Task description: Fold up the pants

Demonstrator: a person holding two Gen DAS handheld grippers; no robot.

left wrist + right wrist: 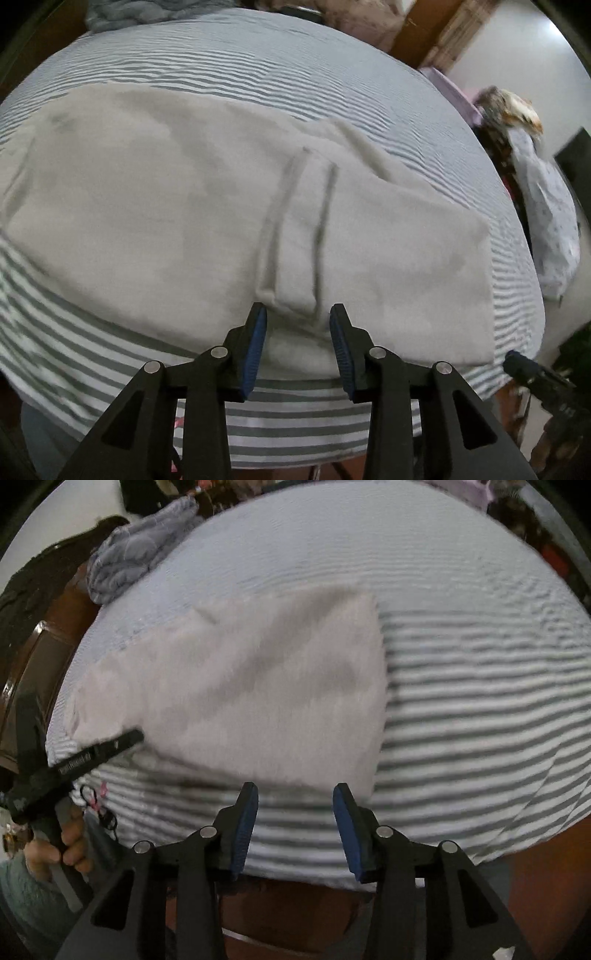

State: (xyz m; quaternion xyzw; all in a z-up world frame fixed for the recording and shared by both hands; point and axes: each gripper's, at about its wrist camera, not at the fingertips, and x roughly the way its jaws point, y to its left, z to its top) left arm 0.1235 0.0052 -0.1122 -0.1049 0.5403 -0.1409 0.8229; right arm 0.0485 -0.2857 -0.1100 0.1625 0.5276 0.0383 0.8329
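Note:
Light grey pants [207, 221] lie folded flat on a bed with a grey-and-white striped sheet [258, 66]. A hem band [299, 236] of the pants runs toward my left gripper [298, 314], which is open and empty just above the pants' near edge. In the right wrist view the pants [251, 686] lie ahead and to the left. My right gripper [295, 794] is open and empty over the striped sheet [480, 701], just short of the pants' near edge. The left gripper [92, 755] shows at the left of that view, held by a hand.
A crumpled grey-blue blanket [136, 546] lies at the bed's far left corner. A wooden bed frame [33, 657] runs along the left. Clothes [543, 206] hang beside the bed at the right. The bed's near edge drops off just below both grippers.

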